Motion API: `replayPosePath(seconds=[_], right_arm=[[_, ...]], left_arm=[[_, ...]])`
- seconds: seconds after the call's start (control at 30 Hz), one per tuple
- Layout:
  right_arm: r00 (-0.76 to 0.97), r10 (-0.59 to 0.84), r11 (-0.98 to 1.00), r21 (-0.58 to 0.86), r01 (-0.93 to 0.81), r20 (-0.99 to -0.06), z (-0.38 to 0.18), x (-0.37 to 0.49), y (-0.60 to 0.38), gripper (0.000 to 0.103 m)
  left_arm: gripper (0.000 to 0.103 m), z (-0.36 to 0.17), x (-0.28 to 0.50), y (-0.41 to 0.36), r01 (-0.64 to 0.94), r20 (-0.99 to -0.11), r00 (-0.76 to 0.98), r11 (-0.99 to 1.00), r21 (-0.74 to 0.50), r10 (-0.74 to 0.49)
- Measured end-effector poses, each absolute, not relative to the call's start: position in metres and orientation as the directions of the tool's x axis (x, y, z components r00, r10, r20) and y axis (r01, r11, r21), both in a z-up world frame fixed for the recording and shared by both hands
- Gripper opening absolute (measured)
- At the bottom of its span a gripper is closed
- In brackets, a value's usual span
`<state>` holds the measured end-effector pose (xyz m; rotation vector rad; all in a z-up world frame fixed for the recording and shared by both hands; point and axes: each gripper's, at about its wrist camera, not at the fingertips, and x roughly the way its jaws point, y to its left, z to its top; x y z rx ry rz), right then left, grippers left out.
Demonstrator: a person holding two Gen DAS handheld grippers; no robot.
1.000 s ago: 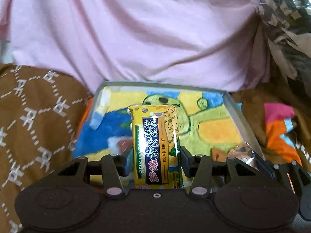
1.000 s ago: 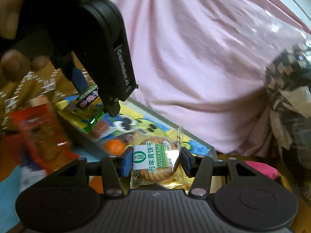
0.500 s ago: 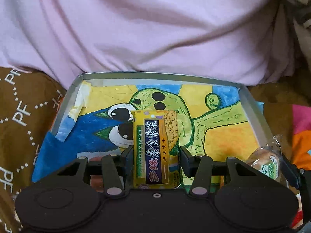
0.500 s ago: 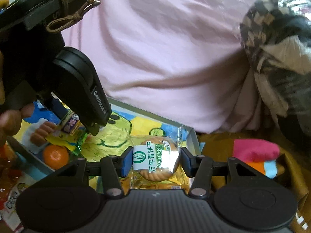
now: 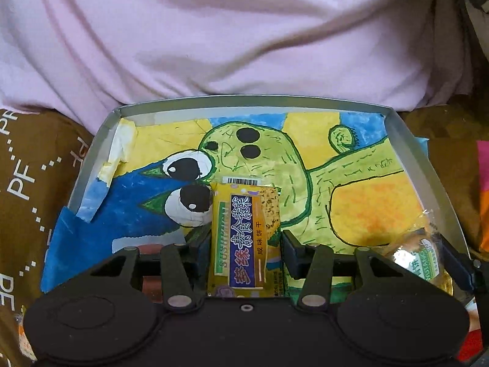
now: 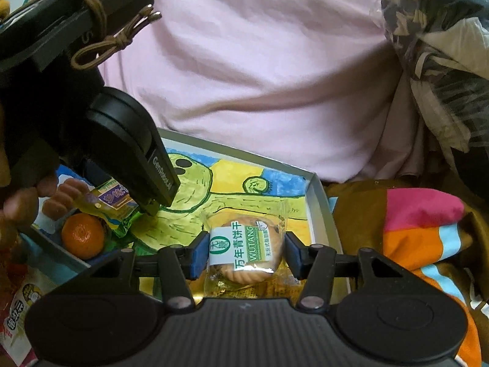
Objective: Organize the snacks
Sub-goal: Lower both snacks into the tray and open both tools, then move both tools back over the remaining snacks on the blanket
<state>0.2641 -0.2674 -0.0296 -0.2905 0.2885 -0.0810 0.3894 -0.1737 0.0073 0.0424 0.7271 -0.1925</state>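
You are at the placing step: both snacks hang over the tray [image 5: 434, 189] with the painted cartoon floor. Your left gripper [image 5: 246, 244] has its jaws clamped on the yellow cracker packet [image 5: 244, 238]; your right gripper [image 6: 246, 253] has its jaws clamped on the round biscuit packet [image 6: 244, 247], near the tray's right wall. Next, I judge, lower each to bare floor, clear of the orange [image 6: 82, 235], then release.

Red snack packet [image 6: 18, 312] cut off at the lower-left edge
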Motion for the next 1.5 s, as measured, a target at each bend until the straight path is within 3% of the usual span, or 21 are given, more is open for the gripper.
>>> replayPosePath(seconds=[0.1,0.17,0.3,0.4,0.47,0.57,0.77,1.07,1.5], right_arm=[[0.953,-0.115,0.956,-0.291,0.030,-0.279,-0.030,0.265,-0.268,0.064],[0.954,-0.116,0.956,-0.291,0.032,-0.276,-0.030,0.265,-0.267,0.072],[0.959,-0.117,0.954,-0.299,0.035,-0.258,-0.029,0.262,-0.267,0.084],[0.961,-0.124,0.956,-0.290,0.049,-0.246,-0.027,0.260,-0.268,0.091],[0.963,-0.125,0.960,-0.272,0.058,-0.238,-0.025,0.257,-0.269,0.095],[0.970,-0.122,0.966,-0.250,0.066,-0.212,-0.020,0.248,-0.270,0.101],[0.982,-0.124,0.971,-0.222,0.090,-0.145,-0.003,0.220,-0.267,0.103],[0.990,-0.089,0.981,-0.184,0.068,-0.109,0.030,0.176,-0.262,0.103],[0.998,-0.030,0.982,-0.185,0.018,-0.059,0.047,0.098,-0.244,0.103]], left_arm=[[0.051,0.008,0.389,-0.175,0.195,-0.664,0.730,0.980,-0.026,-0.163],[0.059,0.008,0.389,-0.176,0.194,-0.668,0.726,0.981,-0.026,-0.162],[0.064,0.008,0.388,-0.176,0.196,-0.673,0.721,0.980,-0.030,-0.165],[0.073,0.013,0.384,-0.173,0.187,-0.665,0.728,0.982,-0.038,-0.164],[0.085,0.019,0.379,-0.169,0.183,-0.652,0.738,0.982,-0.053,-0.173],[0.091,0.032,0.370,-0.160,0.181,-0.631,0.749,0.979,-0.097,-0.201],[0.101,0.058,0.342,-0.141,0.164,-0.577,0.789,0.977,-0.138,-0.214],[0.102,0.089,0.289,-0.122,0.152,-0.510,0.840,0.983,-0.106,-0.185],[0.102,0.099,0.206,-0.080,0.097,-0.456,0.875,0.982,-0.163,-0.162]])
